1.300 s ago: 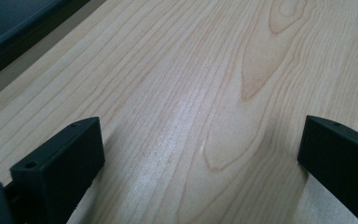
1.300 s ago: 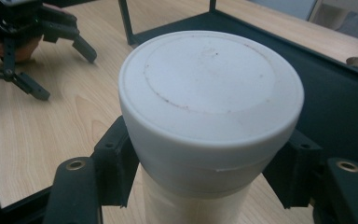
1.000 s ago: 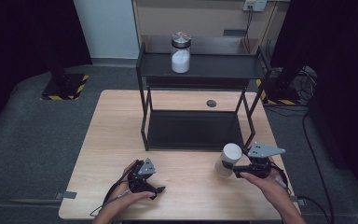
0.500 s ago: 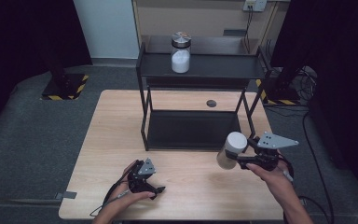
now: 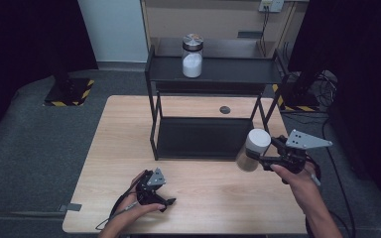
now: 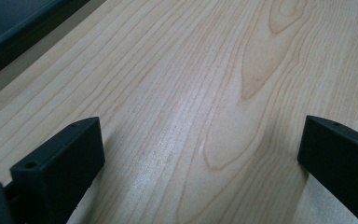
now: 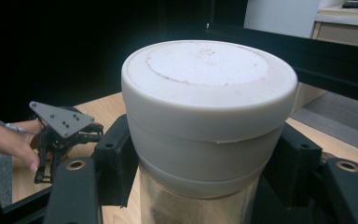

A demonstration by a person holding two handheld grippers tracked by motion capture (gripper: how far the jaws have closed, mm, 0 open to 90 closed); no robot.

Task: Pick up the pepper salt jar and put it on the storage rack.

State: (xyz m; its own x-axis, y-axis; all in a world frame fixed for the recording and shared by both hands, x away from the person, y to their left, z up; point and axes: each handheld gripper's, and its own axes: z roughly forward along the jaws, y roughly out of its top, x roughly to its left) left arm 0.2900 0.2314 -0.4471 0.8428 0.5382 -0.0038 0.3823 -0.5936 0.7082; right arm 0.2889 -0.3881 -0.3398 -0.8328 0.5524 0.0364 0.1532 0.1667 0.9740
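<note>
1. Jar with white lid (image 5: 254,148) sits clamped in the right gripper (image 5: 264,158), lifted off the wooden table (image 5: 218,193), tilted, just in front of the black shelf rack's (image 5: 213,74) right front leg.
2. Right gripper view: white lid (image 7: 209,88) close up, with a circular disc mark and faint brown specks on top; clear glass body (image 7: 196,205) below it, contents unclear.
3. Right gripper jaws closed against the jar just under the lid, one black pad on each side, touching it.
4. Right hand (image 5: 292,178) holds the gripper from below and right; grey three-cornered plate (image 5: 307,140) on top.
5. Left gripper (image 5: 164,202) rests low on the table near the front edge, left hand (image 5: 129,210) around it, cable trailing toward the edge.
6. Left gripper view: jaws spread wide, nothing between them, only bare wood grain under them.
7. Right gripper view also shows the left gripper (image 7: 60,135) farther off at left, with fingers (image 7: 14,144) on it.
8. Second jar, with metal lid (image 5: 192,55), holds white powder and stands upright on the rack's top shelf.
9. Small dark round thing (image 5: 224,109) lies on the table behind the rack; cannot tell what it is.
10. Grey carpet floor (image 5: 39,144) around the table.
</note>
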